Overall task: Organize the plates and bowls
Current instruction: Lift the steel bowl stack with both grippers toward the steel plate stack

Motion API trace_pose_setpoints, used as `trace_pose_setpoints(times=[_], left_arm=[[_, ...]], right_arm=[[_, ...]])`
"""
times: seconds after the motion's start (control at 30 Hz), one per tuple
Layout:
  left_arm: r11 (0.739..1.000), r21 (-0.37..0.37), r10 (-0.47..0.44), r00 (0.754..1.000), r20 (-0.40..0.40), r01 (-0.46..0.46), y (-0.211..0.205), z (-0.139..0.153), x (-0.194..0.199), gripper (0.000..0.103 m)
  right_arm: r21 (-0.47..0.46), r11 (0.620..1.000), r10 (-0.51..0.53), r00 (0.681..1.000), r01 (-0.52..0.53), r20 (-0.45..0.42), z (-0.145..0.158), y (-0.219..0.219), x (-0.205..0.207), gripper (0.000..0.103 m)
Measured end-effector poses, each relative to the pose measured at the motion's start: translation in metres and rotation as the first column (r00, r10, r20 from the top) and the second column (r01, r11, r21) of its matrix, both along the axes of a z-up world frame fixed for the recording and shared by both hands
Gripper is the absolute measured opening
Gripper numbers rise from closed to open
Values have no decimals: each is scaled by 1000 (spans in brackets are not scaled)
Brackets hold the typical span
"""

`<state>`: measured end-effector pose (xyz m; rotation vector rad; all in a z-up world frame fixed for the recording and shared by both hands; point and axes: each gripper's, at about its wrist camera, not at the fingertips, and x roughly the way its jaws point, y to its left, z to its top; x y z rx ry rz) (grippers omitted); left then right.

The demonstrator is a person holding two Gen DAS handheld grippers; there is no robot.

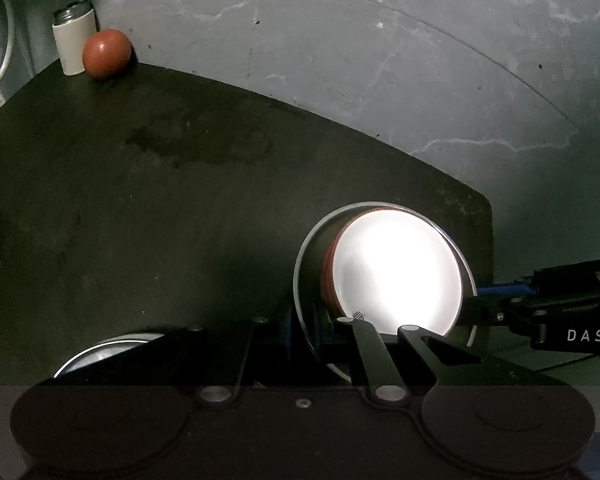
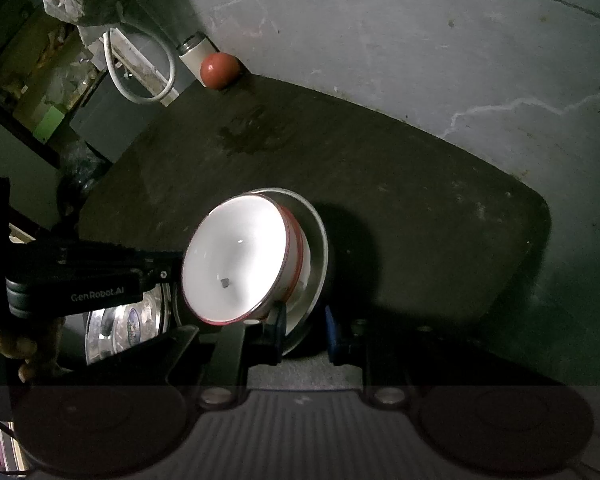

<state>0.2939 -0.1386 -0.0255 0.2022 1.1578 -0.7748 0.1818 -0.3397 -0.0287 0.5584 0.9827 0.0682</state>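
Observation:
A white bowl with a red rim (image 2: 236,256) sits tilted inside a grey metal bowl (image 2: 318,248) near the front of the dark table (image 2: 380,168). In the left wrist view the white bowl (image 1: 396,272) is close ahead, inside the grey bowl (image 1: 308,264). My left gripper (image 1: 300,332) has its jaws around the grey bowl's near rim. My right gripper (image 2: 302,332) has its blue fingers (image 2: 332,334) astride the grey bowl's rim, and it shows from the side in the left wrist view (image 1: 540,308). A shiny steel plate (image 2: 128,328) lies at the left.
A red ball (image 1: 107,53) and a white canister (image 1: 74,40) stand at the table's far corner. A white cable (image 2: 140,76) and cluttered shelves lie beyond the left edge. Grey concrete floor (image 1: 380,60) surrounds the table.

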Motion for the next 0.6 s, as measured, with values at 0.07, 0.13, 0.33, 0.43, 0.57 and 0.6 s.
trace_pose_setpoints(times=[0.07,0.13,0.33,0.43,0.57,0.6], left_arm=[[1000,-3,1,1000,-1,-1,0,0,0,9],[1000,-5,0,1000,-1,0,0,1,-1,9],[1000,-14,-3,1000,5,3,1,2,-3,9],[1000,-23,-4,1000,8,4,3,3,-4,9],[999,-33,-1,1000,13,1,5,6,-5,9],[999,-33,1,1000,15,0,5,7,-5,9]], right_arm=[[0,1000,0,1000,0,2,0,-1,0,23],[0,1000,-1,1000,1,1,1,-1,-2,23],[0,1000,-2,1000,2,5,1,-1,-2,23],[5,1000,-3,1000,3,9,1,-3,-4,23],[9,1000,-1,1000,1,16,1,-4,-5,23],[8,1000,-1,1000,0,18,2,-4,-6,23]])
